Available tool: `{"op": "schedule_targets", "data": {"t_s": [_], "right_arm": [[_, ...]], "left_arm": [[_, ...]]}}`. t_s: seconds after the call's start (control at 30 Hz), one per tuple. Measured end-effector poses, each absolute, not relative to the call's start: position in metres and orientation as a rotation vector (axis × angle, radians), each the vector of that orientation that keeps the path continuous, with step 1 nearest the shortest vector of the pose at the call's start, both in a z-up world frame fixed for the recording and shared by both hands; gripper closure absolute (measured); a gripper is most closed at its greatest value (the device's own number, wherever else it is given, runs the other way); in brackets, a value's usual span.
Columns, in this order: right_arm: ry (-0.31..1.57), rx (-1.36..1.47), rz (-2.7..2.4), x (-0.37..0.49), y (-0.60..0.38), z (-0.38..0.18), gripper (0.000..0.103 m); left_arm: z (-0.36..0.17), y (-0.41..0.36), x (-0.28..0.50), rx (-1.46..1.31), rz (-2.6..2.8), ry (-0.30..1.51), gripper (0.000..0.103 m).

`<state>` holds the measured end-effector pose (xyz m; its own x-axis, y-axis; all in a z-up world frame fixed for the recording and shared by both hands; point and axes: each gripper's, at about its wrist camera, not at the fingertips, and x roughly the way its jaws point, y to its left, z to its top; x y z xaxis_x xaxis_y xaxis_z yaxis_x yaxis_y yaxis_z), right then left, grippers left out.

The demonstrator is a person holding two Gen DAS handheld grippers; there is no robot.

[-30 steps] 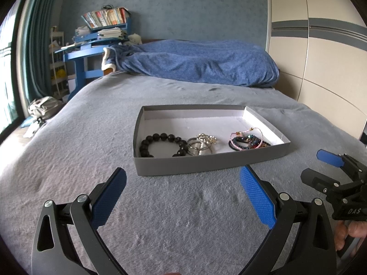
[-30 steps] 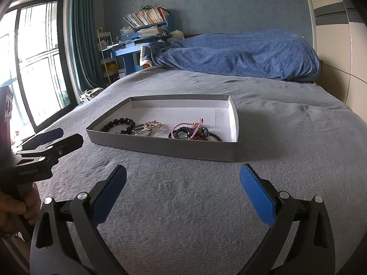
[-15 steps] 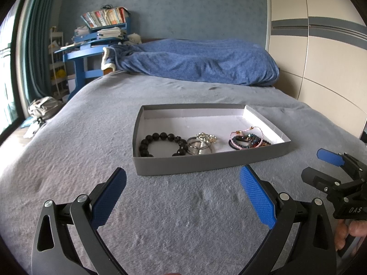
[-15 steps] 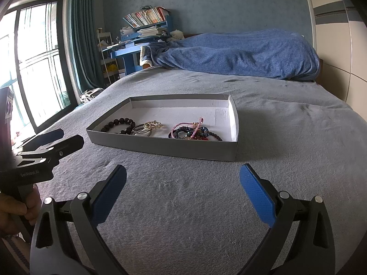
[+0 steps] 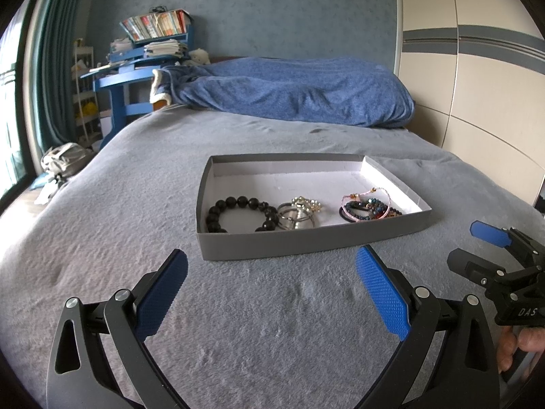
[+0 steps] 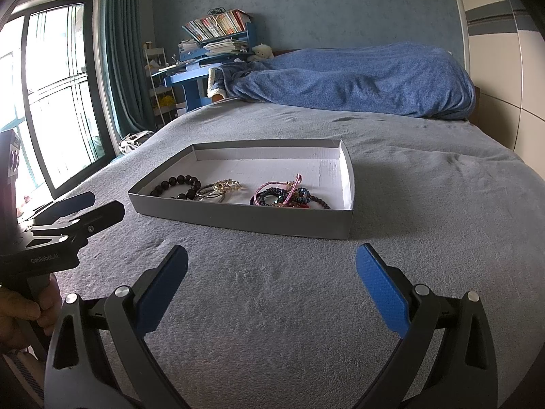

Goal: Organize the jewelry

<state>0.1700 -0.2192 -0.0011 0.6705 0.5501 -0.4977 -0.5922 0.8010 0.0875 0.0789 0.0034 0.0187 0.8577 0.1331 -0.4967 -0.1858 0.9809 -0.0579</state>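
A shallow grey tray [image 5: 306, 243] [image 6: 245, 220] with a white floor lies on the grey bed. Along its near side lie a black bead bracelet [image 5: 238, 213] [image 6: 177, 185], a cluster of silver and gold rings [image 5: 298, 213] [image 6: 218, 189], and a tangle of pink and dark beaded bracelets [image 5: 368, 206] [image 6: 289, 194]. My left gripper [image 5: 272, 293] hovers open over the blanket, short of the tray, with nothing between its blue pads. My right gripper [image 6: 272, 289] is likewise open and empty, short of the tray's near right corner. Each gripper shows at the edge of the other's view.
A rumpled blue duvet [image 5: 293, 92] lies across the head of the bed. A blue desk with stacked books [image 5: 150, 44] stands beyond the bed's far left corner, a window [image 6: 54, 95] and curtain to the left, wardrobe panels [image 5: 477, 78] to the right. A bag [image 5: 64, 160] lies on the floor.
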Motion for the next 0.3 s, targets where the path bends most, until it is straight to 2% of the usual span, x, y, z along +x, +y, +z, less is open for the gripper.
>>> {"op": "schedule_targets", "data": {"t_s": [0.3], "right_arm": [[0.534,-0.084,0.644,0.1702,-0.2188,-0.0010,0.005]], "left_arm": [[0.0173,0.0025,0.0787,-0.105,0.168,0.514,0.005]]}}
